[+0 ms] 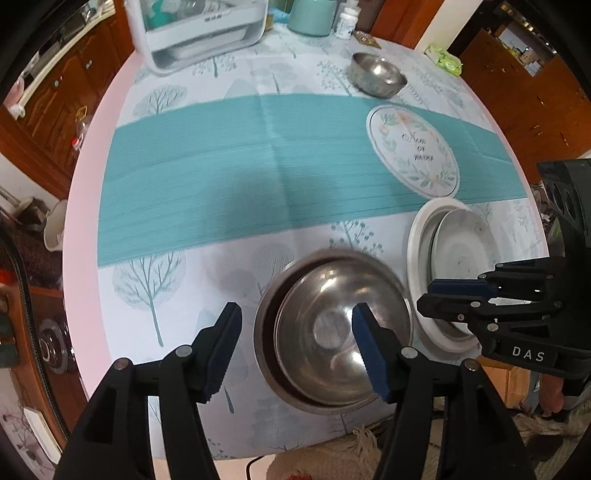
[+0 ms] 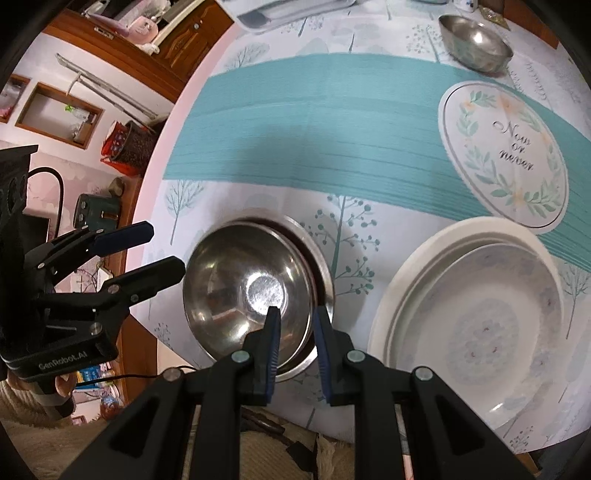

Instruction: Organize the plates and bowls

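Observation:
Two steel bowls (image 1: pixel 332 332) sit nested near the table's front edge, the inner one (image 2: pixel 251 291) shifted to one side. My left gripper (image 1: pixel 295 350) hovers open over their left rim and touches nothing; it also shows in the right wrist view (image 2: pixel 155 251). My right gripper (image 2: pixel 297 347) straddles the bowls' right rim, one finger inside and one outside, shut on it. Two stacked white plates (image 2: pixel 480 314) lie just right of the bowls. A flowered plate (image 1: pixel 413 151) reading "Now or never" lies farther back, and a third steel bowl (image 1: pixel 376 74) stands behind it.
A white dish rack (image 1: pixel 195 29) stands at the back left. A mint-green container (image 1: pixel 310 16) and a white bottle (image 1: pixel 347 22) stand beside it. The round table (image 1: pixel 221 166) has a teal-striped cloth; wooden cabinets surround it.

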Demonstrator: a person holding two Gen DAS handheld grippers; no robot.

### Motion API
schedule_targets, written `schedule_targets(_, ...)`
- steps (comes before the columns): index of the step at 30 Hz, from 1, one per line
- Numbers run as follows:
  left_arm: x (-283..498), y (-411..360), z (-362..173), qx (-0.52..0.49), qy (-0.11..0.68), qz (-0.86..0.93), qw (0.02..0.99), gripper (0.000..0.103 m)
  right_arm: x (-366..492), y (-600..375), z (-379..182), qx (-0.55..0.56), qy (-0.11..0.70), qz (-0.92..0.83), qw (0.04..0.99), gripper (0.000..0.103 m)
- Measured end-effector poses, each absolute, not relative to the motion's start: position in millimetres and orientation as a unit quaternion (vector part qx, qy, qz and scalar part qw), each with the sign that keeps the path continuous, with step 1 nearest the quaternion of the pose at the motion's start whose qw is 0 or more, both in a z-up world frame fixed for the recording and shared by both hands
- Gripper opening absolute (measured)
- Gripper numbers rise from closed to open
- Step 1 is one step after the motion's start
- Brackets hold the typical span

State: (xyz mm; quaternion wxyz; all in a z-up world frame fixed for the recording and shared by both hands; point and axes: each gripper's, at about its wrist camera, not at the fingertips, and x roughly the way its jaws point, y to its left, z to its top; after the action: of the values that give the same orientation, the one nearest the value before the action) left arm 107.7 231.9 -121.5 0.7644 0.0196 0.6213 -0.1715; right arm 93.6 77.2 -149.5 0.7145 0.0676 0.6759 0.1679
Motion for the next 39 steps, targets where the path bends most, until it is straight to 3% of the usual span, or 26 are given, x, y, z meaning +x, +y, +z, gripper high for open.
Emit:
schedule_targets(23, 193, 167, -25, 0.096, 0.519, -0.188, 0.828, 0.081, 152, -27, -25, 0.08, 0.54, 0.086, 0.833, 0.019)
schedule_targets(25, 204, 160, -22, 0.098, 0.518, -0.185, 0.829, 0.083, 164, -40, -14, 0.081, 0.529, 0.08, 0.841, 0.02)
schedule_targets(28, 223, 148, -19, 0.101, 0.519, -0.183, 0.829, 0.084, 177, -52, -5, 0.082, 0.518, 0.068, 0.849, 0.034)
schedule_targets(39, 320, 97, -47, 0.066, 0.554, -0.164, 0.814, 0.084, 251, -101, -3, 0.085, 0.508, 0.038, 0.856, 0.034)
